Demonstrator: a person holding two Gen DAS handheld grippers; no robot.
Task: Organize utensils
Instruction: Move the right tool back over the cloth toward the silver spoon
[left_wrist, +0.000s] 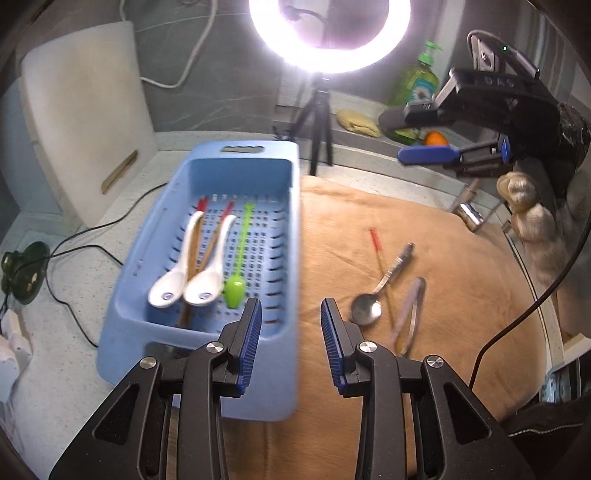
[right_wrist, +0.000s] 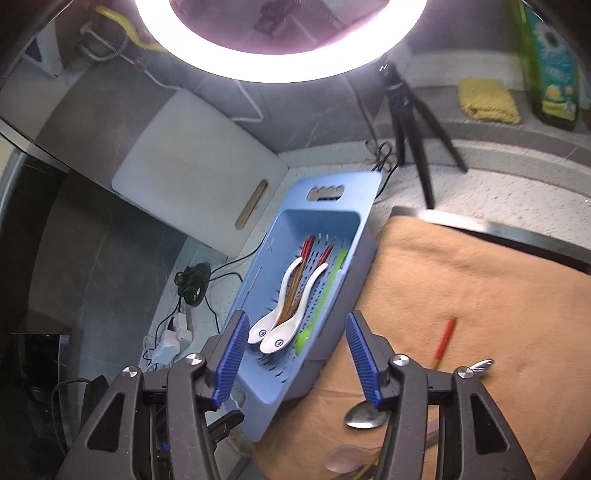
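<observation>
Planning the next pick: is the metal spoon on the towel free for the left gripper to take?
Probably yes: the metal spoon lies uncovered on the towel near the open, empty left gripper.

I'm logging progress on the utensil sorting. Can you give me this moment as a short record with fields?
basket: blue, on the counter beside the cloth
in basket: two white spoons, green spoon, red-tipped chopsticks
on cloth: metal spoon, one red-tipped chopstick, clear spoon
left gripper: open, empty
right gripper: open, empty
</observation>
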